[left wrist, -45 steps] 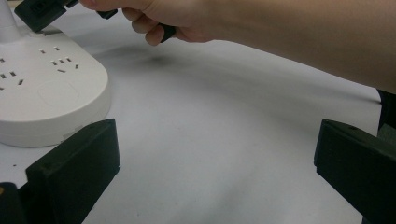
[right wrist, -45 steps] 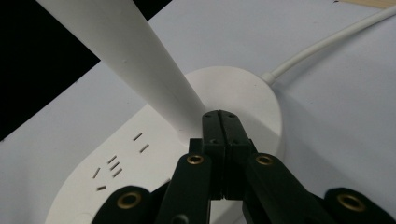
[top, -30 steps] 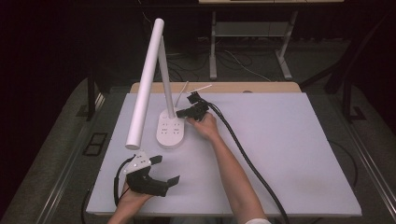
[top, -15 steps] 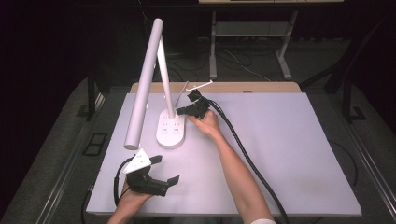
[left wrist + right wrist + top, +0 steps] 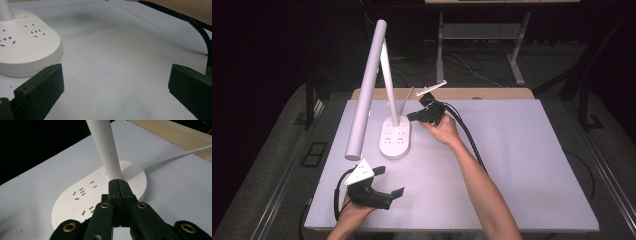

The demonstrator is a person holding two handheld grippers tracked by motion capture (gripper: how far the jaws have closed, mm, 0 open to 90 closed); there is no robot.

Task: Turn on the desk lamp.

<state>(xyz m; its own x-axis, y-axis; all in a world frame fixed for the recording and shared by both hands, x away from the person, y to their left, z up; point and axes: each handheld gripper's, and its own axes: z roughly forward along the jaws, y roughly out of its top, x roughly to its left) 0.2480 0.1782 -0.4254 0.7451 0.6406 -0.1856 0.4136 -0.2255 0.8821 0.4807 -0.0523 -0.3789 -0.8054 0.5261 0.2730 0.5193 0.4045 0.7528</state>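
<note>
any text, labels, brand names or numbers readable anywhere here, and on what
None can be read.
Lamp base: socket slots and a round button outline, no words or brand mark.
Lamp arm: plain white, no print.
Left gripper and right gripper: black jaws with brass screws, no labels legible.
Table: bare, no markings.

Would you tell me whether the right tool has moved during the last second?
Yes: the right tool has drawn slightly back from the lamp base, toward the table's far edge.
</note>
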